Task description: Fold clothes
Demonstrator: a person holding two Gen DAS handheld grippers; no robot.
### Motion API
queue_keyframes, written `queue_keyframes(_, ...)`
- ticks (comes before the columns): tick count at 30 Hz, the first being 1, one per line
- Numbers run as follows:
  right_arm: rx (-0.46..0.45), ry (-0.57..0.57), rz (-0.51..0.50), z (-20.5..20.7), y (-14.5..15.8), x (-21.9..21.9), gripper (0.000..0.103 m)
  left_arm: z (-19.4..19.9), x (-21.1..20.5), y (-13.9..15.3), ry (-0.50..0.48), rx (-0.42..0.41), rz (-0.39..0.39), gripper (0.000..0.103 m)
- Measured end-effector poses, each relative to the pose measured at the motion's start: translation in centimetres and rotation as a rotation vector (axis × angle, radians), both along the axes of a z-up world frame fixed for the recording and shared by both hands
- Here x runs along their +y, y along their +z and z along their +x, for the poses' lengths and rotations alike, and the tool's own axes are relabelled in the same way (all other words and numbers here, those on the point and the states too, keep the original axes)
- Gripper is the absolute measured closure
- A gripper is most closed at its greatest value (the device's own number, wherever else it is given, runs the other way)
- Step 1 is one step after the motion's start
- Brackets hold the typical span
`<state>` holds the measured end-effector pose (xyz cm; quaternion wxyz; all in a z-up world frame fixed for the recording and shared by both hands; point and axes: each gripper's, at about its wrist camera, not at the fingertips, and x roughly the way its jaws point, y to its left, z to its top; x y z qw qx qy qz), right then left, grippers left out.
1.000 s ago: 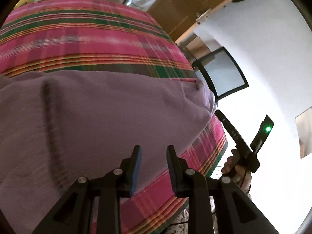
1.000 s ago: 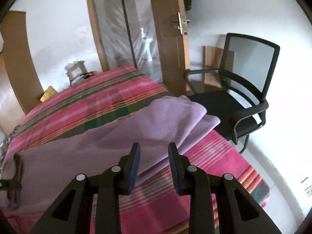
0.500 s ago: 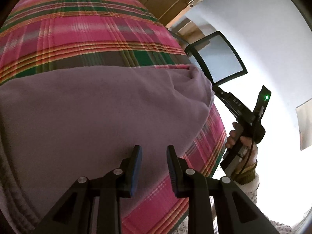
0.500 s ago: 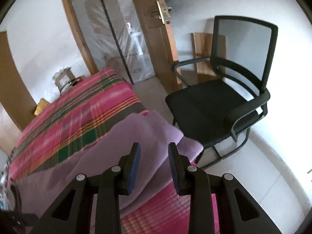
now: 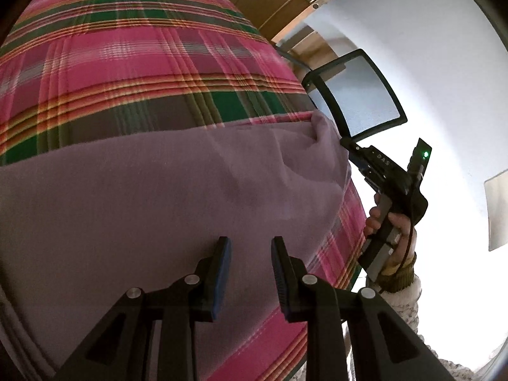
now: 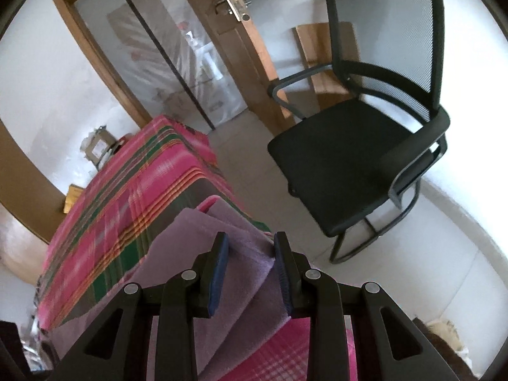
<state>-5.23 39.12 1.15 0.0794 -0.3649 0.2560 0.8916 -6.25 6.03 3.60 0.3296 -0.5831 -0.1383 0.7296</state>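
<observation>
A lilac garment lies spread across a bed with a pink and green plaid cover. My left gripper hovers open over the garment's near edge, with nothing between its fingers. In the left wrist view my right gripper, held by a hand, points at the garment's bunched right end by the bed's edge. In the right wrist view my right gripper is open just above that folded end of the garment. Cloth shows in the gap, and the pads do not press on it.
A black mesh office chair stands on the floor close to the bed's right side. Behind it are a wooden door and a glass panel. Small items sit by the wall beyond the plaid cover.
Both grippers have shifted right along the garment. The right one swung and rolled toward the bed's edge, from over the garment's middle to its right end. Both jaws kept the same gap.
</observation>
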Motion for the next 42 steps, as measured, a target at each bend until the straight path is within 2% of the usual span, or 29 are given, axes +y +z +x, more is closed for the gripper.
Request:
queue_keyframes(4, 0.013, 0.01, -0.012, -0.1, 0.0, 0.3, 0.074, -1.1, 1.2, 1.6, -0.006, 0.057, -0.019, 0.077)
queue_keyframes(8, 0.024, 0.025, 0.008, 0.2, 0.0, 0.1, 0.086, -2.8, 3.2, 2.4, -0.025, 0.089, -0.032, 0.071)
queue_keyframes(12, 0.044, 0.054, 0.029, 0.4, 0.4, -0.2, 0.093, -5.1, 5.3, 1.7, -0.042, 0.081, -0.056, 0.071)
queue_keyframes(18, 0.074, 0.081, 0.084, 0.9, 1.2, -1.0, 0.097, -7.2, 7.9, 0.4, -0.064, 0.072, -0.093, 0.071)
queue_keyframes(21, 0.087, 0.081, 0.104, 1.4, 1.6, -1.0, 0.097, -7.8, 8.7, -0.4, -0.077, 0.065, -0.114, 0.071)
queue_keyframes(28, 0.101, 0.051, 0.106, 2.4, 1.9, 0.1, 0.097, -8.1, 9.1, -0.6, -0.086, 0.071, -0.111, 0.071)
queue_keyframes(33, 0.081, 0.035, 0.113, 3.0, 1.6, 0.5, 0.097, -8.1, 9.6, -0.5, -0.095, 0.09, -0.127, 0.071)
queue_keyframes(37, 0.032, 0.048, 0.124, 2.7, 0.8, 0.6, 0.097, -8.1, 9.5, -0.5, -0.081, 0.077, -0.11, 0.071)
queue_keyframes(42, 0.031, 0.071, 0.187, 2.2, 1.4, -0.4, 0.093, -8.1, 9.3, -0.6, -0.079, 0.072, -0.099, 0.071)
